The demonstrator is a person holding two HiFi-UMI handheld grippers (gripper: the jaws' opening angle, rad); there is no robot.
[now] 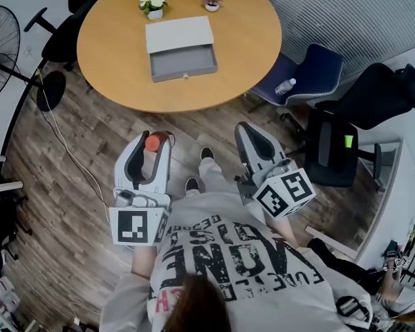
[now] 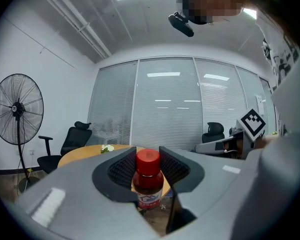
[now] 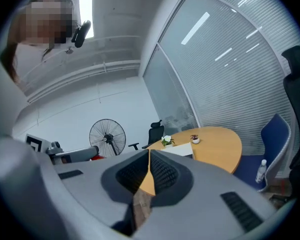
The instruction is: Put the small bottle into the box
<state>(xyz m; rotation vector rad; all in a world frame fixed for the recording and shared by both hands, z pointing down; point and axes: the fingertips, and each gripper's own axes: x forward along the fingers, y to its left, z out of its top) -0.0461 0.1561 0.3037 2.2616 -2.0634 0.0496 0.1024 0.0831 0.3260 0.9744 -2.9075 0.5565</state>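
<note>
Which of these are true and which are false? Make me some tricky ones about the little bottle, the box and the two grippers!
1. The left gripper holds the small bottle. True.
2. The bottle's cap is blue. False: it is red.
3. The right gripper holds a flower pot. False: its jaws are together with nothing between them.
4. The box lies open on the round table. True.
5. The bottle is inside the box. False: the box holds nothing, and the bottle is in the left gripper, away from the table.

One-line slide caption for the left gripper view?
Left gripper shut on a red-capped bottle, with the round table and a fan beyond.
</note>
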